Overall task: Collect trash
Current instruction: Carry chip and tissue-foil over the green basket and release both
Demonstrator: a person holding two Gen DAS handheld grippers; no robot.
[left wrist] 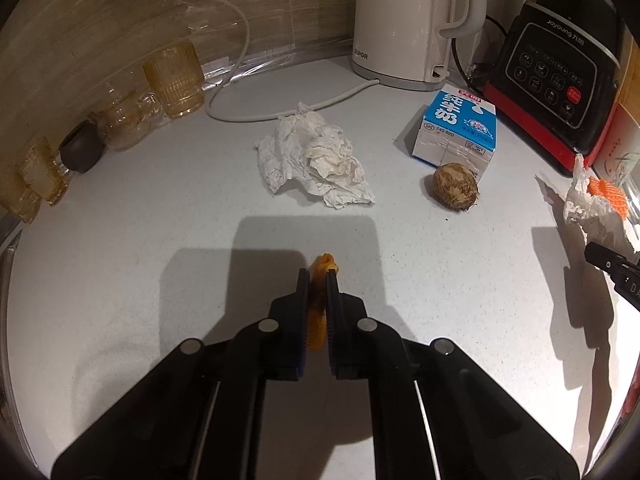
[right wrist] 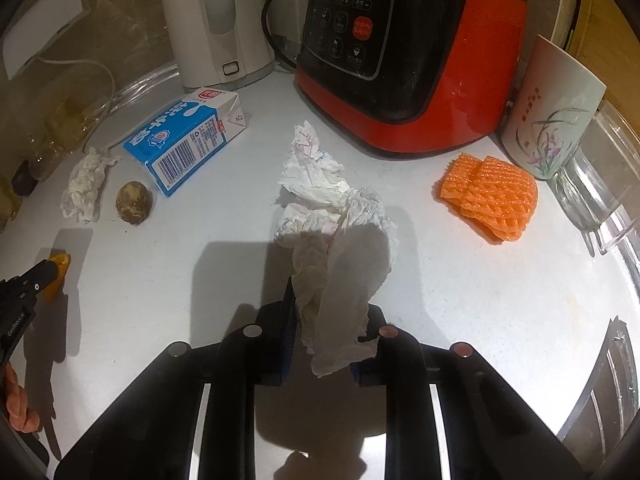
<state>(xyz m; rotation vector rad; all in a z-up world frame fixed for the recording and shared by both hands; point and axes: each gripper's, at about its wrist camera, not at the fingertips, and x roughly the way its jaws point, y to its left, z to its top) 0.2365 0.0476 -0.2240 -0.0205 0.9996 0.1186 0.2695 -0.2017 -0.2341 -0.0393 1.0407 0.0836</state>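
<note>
On the white counter (left wrist: 160, 240), my left gripper (left wrist: 318, 276) is shut on a strip of orange peel (left wrist: 325, 262), whose tip sticks out past the pads. My right gripper (right wrist: 330, 300) is shut on a crumpled white paper towel (right wrist: 344, 240) that hides its right fingertip. Beyond the left gripper lie a second crumpled tissue (left wrist: 316, 160), a blue milk carton (left wrist: 458, 128) on its side and a brown round husk (left wrist: 456, 186). An orange foam net (right wrist: 490, 196) lies to the right of the paper towel. The left gripper (right wrist: 44, 270) with the peel (right wrist: 60, 260) also shows at the right wrist view's left edge.
A white kettle (left wrist: 400, 20) with its cord (left wrist: 240, 32) and a red-and-black blender base (right wrist: 408, 60) stand at the back. Amber glasses (left wrist: 172, 80) line the left wall. A flowered mug (right wrist: 552, 112) and a clear glass (right wrist: 580, 196) stand at the right.
</note>
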